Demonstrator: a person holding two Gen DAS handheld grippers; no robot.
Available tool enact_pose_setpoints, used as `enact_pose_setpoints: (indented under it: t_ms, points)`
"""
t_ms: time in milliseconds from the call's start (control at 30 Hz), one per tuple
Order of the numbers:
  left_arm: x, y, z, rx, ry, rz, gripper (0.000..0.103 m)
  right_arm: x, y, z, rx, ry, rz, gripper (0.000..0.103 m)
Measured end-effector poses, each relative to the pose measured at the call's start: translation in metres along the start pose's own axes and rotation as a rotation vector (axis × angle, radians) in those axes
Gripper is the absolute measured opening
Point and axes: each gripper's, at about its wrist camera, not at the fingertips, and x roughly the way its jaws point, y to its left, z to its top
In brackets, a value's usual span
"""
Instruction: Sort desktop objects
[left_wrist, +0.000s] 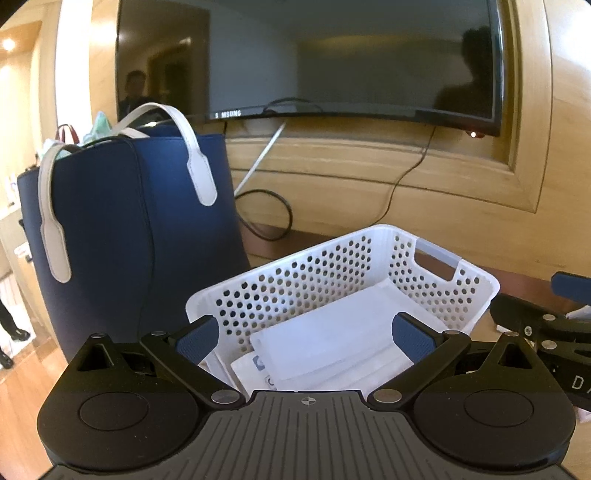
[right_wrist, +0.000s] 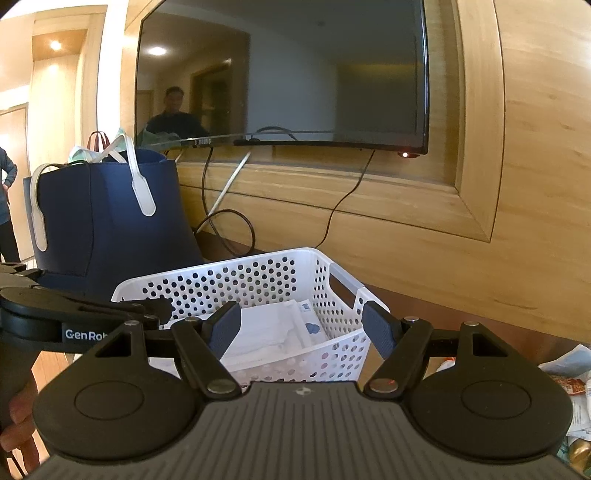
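- While your left gripper (left_wrist: 308, 338) is hanging open over the white basket (left_wrist: 280, 273), nothing is sitting between its fingers.
- White packets (left_wrist: 332, 347) are lying inside, just below.
- Your right gripper (right_wrist: 301, 330) is gaping empty beside that basket (right_wrist: 258, 273).

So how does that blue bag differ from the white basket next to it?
The navy tote bag stands tall with solid sides and long white strap handles; the white plastic basket sits low, its walls full of holes, with a cut-out handle. The bag is stuffed to the top, while the basket holds flat white packets. Both stand open-topped on the wooden desk.
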Motion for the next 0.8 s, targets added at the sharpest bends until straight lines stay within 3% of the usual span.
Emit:
enact_pose_setpoints:
  t_ms: [167, 233, 800]
  points:
    - [-0.0003, -0.0012, -0.0007, 0.012, -0.002, 0.018, 0.103, 0.0002, 0.0008, -0.0008, 0.000, 0.000, 0.000, 0.078]
    - [-0.0012, -0.0009, -0.0008, 0.009, -0.002, 0.022, 0.103, 0.0003, 0.0014, -0.0013, 0.000, -0.003, -0.003, 0.083]
    - [0.0047, -0.0010, -0.0005, -0.012, 0.026, 0.030, 0.103, 0.0064, 0.0032, 0.0009, -0.009, -0.005, -0.014, 0.084]
